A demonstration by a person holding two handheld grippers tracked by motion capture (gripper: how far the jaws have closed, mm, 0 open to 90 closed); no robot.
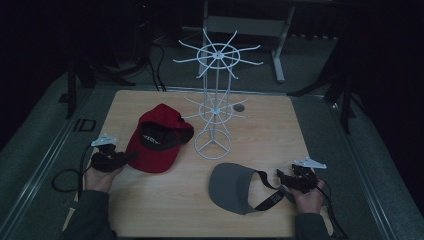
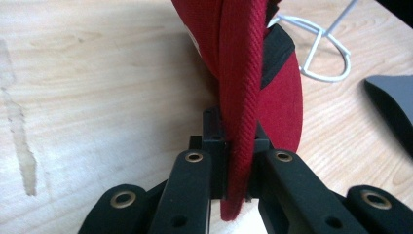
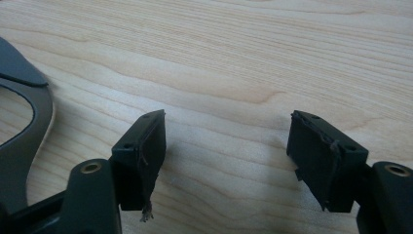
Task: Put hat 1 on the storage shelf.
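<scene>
Cap [image 1: 159,137]: on the table [image 1: 260,130], its brim edge between the left gripper [image 1: 129,157] jaws.
Wire rack [image 1: 214,100]: just right of the cap, beyond both grippers.
Visor [image 1: 235,186]: just left of the right gripper [image 1: 281,176], nearer the person than the wire rack.

The cap [image 1: 159,140] at the left is red with a black inner band; in the left gripper view its brim edge [image 2: 238,97] shows a diagonal twill weave. The visor [image 1: 235,186] at the near right is grey, its strap black with pale markings, probably lettering. The rack [image 1: 215,100] at the far middle is white wire. The table [image 1: 260,125] is pale wood with fine grain lines. Both grippers' jaws are black.
</scene>
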